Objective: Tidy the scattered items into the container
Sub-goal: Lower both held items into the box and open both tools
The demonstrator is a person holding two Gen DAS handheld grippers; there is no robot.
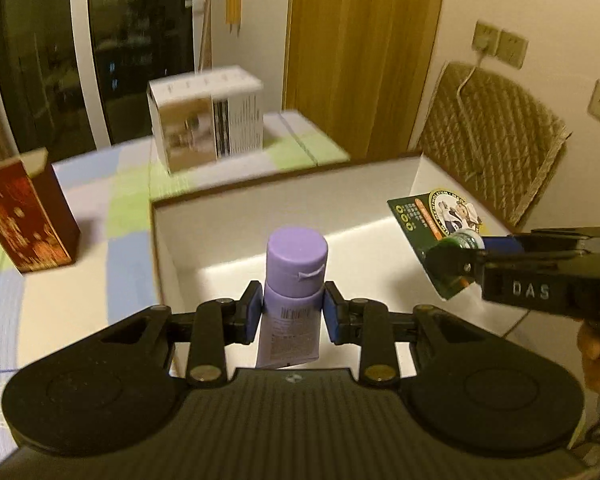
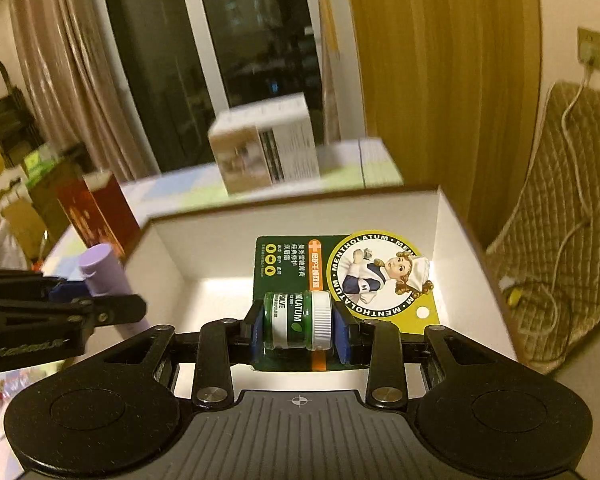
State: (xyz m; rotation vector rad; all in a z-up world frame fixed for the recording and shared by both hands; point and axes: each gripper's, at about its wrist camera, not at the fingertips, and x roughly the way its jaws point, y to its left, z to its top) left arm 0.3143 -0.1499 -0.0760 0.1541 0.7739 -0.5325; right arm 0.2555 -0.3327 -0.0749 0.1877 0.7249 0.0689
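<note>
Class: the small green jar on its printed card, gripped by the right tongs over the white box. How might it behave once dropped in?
The backing card looks thin, so it may flex. The jar is round, but being fixed to the flat card, it probably won't roll. Held by the right tongs over the white box, it seems light.

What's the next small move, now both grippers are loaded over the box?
Probably lower both a little and open the fingers. The left gripper holds the purple tube and the right gripper the carded salve jar, both already above the white box, whose floor looks bare.
</note>
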